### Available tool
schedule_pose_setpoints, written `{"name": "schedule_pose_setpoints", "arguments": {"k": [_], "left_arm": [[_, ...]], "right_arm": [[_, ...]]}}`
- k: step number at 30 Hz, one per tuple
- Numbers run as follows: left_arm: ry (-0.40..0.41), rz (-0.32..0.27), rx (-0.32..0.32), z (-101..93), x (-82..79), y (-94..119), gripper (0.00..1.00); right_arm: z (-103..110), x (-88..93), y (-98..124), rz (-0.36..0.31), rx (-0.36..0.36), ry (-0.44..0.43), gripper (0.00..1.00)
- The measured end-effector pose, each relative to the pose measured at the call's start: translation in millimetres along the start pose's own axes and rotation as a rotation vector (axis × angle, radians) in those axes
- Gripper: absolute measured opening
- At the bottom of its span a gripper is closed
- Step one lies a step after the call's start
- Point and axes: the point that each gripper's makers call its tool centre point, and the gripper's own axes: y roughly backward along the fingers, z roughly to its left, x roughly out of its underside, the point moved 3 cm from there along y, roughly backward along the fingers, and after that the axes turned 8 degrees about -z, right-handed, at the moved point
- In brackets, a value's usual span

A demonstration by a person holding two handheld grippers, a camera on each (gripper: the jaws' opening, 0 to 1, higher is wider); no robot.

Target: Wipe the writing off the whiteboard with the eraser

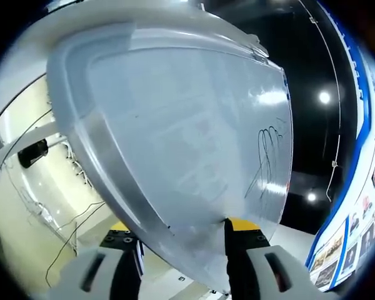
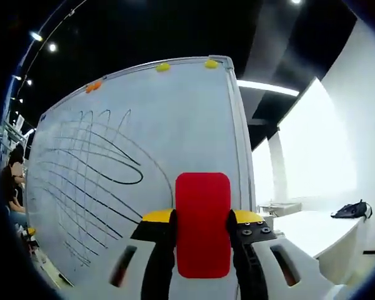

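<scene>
The red eraser (image 2: 202,224) hides the whiteboard (image 2: 131,162) behind it, and the scribbles (image 2: 81,181) run off at 9 o'clock.

We saw a white table (image 2: 312,232) at the right of the right gripper view, with a black bag-like item (image 2: 351,210) lying on its far end. In the left gripper view, thin cables (image 1: 62,231) trailed across the pale floor (image 1: 31,206).
</scene>
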Motion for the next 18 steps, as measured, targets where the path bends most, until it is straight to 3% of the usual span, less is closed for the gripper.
{"name": "schedule_pose_setpoints", "arguments": {"k": [11,18], "left_arm": [[-0.002,0.0,0.001,-8.4,3.9,3.4,0.53],[-0.001,0.001,0.0,-1.0,0.3,0.8,0.53]], "right_arm": [[-4.7,2.2,8.2,-0.009,-0.007,0.011,0.36],[-6.5,1.9,11.4,-0.012,-0.019,0.014,0.36]]}}
